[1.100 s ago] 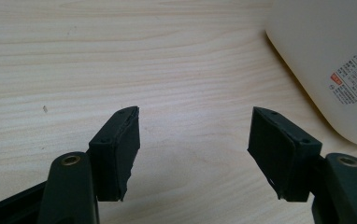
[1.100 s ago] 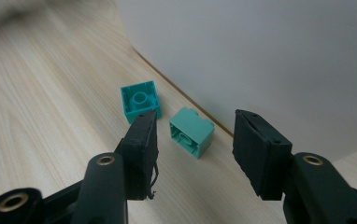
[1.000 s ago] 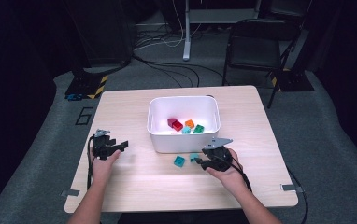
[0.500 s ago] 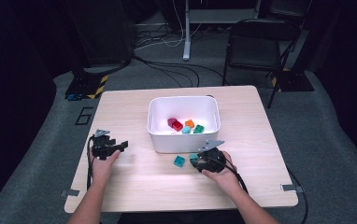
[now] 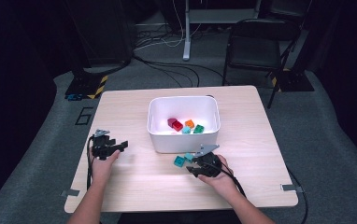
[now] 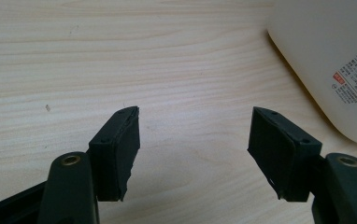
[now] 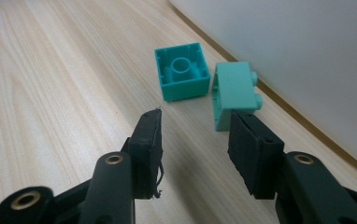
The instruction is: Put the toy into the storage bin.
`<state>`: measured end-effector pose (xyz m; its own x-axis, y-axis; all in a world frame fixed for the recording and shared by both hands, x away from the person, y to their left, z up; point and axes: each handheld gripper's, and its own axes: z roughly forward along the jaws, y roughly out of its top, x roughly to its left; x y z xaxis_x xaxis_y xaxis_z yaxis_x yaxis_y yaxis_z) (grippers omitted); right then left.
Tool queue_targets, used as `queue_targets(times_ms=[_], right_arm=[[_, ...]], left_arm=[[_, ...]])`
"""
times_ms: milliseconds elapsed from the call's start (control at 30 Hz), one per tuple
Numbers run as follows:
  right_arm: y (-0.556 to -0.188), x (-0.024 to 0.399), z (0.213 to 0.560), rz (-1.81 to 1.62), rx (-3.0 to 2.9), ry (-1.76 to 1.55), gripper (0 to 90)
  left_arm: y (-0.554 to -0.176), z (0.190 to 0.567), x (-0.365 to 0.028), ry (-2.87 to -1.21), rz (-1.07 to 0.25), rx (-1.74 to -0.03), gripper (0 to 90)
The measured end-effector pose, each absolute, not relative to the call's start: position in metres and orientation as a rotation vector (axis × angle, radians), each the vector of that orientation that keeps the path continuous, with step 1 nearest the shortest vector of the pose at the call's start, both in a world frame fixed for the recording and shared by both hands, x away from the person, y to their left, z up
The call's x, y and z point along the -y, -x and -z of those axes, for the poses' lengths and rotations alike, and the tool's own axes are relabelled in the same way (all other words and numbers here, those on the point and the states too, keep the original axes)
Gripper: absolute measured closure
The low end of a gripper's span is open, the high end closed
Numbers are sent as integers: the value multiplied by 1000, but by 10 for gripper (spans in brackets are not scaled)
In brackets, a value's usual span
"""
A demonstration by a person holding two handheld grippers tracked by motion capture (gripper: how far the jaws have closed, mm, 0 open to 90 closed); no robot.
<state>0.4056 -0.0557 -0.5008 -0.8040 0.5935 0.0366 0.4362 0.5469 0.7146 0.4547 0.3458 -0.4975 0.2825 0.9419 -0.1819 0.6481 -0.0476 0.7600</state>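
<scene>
From above, your right claw (image 5: 191,164) sits low by the near edge of the desk (image 5: 130,186), behind two teal blocks (image 5: 179,161); the white bin (image 5: 184,140) is just beyond. Left claw (image 6: 193,149): wide open, empty. Right claw view: jaws have been closing, nothing gripped, the pale block (image 7: 232,93) touching one pad.

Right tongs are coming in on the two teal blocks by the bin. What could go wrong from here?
The right tongs stand open with nothing between the pads. One pad sits right at the edge of the light teal block, so closing may shove it rather than grip it. That block lies on its side next to the darker teal block and close to the white bin, so a nudge could knock one into the other or wedge it against the wall.
</scene>
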Motion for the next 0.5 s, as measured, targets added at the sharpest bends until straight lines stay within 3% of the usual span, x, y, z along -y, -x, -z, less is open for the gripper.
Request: queue_targets(times_ms=[500], right_arm=[[-423,57,508,-1080,-2533,-925,544]], left_arm=[[-448,499,-353,-1762,-489,-1466,337]])
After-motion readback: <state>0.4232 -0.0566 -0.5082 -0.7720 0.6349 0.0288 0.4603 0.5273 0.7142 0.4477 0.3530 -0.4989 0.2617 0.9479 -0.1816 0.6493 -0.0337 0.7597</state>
